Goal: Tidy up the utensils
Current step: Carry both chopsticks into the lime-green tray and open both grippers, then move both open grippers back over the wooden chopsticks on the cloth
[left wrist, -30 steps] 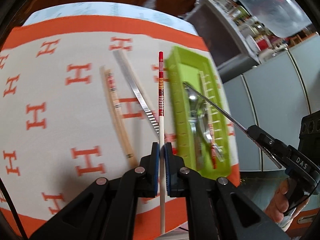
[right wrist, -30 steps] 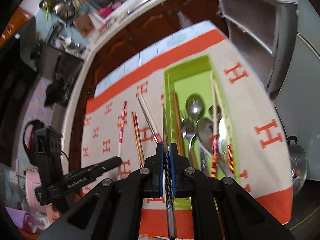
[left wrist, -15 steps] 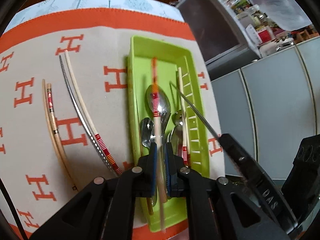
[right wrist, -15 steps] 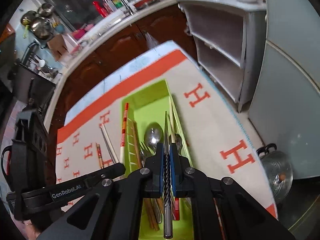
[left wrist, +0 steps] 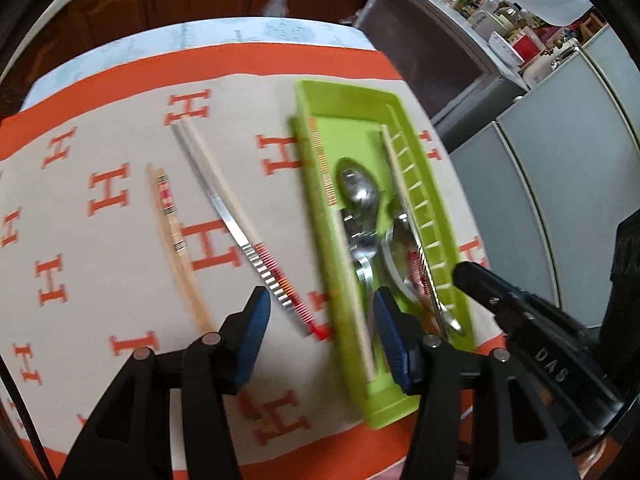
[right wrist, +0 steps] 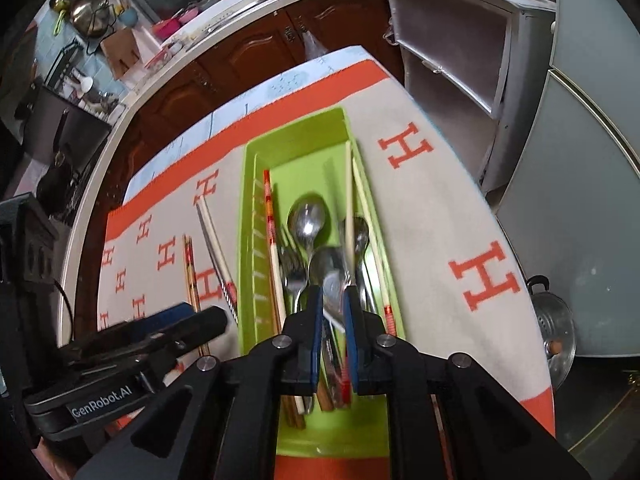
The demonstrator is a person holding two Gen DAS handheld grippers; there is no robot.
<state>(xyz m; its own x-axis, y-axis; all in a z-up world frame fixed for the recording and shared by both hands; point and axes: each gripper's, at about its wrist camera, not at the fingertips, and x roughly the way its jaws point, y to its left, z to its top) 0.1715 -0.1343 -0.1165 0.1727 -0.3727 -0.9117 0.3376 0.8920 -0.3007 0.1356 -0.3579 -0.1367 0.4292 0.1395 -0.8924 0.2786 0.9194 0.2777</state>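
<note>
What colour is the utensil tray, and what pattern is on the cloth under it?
The tray is lime green; the cloth is beige with orange H letters and an orange border, clearest from the right wrist.

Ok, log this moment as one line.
left gripper: opening, empty | right gripper: opening, empty | green tray: red-banded chopstick in | cloth: four chopsticks left

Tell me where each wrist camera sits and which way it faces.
Left wrist: on the left tongs, facing steeply down at the tablecloth and green tray; its jaws, just opened, hold nothing; the right tongs show at right.
Right wrist: on the right tongs, facing down along the tray; its jaws, just opened slightly, grip nothing; the left tongs show at lower left.
Shared: tray, spoons, chopsticks on the cloth, each other's tongs.
</note>
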